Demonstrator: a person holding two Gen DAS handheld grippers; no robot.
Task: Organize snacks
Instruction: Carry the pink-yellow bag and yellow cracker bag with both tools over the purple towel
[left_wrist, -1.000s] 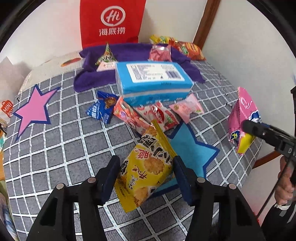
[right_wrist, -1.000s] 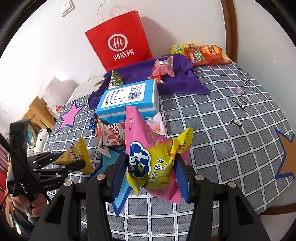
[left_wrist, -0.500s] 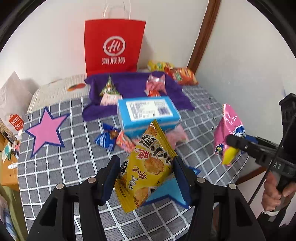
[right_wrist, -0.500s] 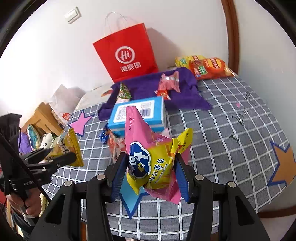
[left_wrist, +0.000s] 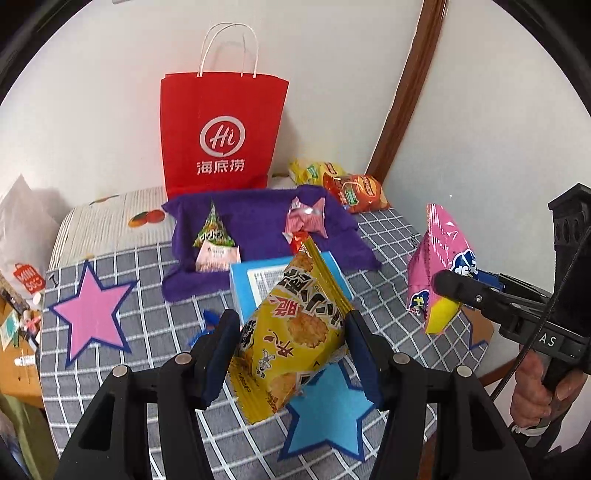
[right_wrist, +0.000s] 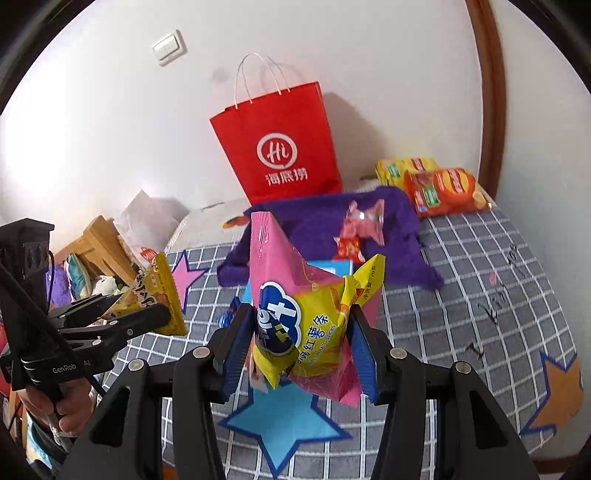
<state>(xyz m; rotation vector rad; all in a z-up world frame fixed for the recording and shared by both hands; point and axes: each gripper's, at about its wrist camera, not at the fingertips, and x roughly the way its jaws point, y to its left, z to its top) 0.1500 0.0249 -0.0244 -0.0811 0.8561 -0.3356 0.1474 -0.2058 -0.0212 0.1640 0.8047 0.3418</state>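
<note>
My left gripper (left_wrist: 291, 350) is shut on a yellow cracker bag (left_wrist: 291, 332) and holds it high above the grey checked table (left_wrist: 155, 332). My right gripper (right_wrist: 299, 347) is shut on a pink and yellow sweet potato stick bag (right_wrist: 306, 317), also held high. Each gripper shows in the other's view: the right one with the pink bag (left_wrist: 439, 266), the left one with the yellow bag (right_wrist: 159, 295). A red paper bag (left_wrist: 221, 136) stands open at the back against the wall, also in the right wrist view (right_wrist: 284, 147).
A purple cloth (left_wrist: 258, 225) in front of the red bag carries a green triangular snack (left_wrist: 214, 229) and a pink wrapped snack (left_wrist: 306, 221). A blue box (left_wrist: 251, 280) lies mid-table. Orange and yellow chip bags (left_wrist: 351, 188) sit at the back right. A wooden shelf (right_wrist: 96, 243) stands left.
Both grippers have risen and pulled back from the table with their bags still held. The red bag's open top and handles have come into view.
</note>
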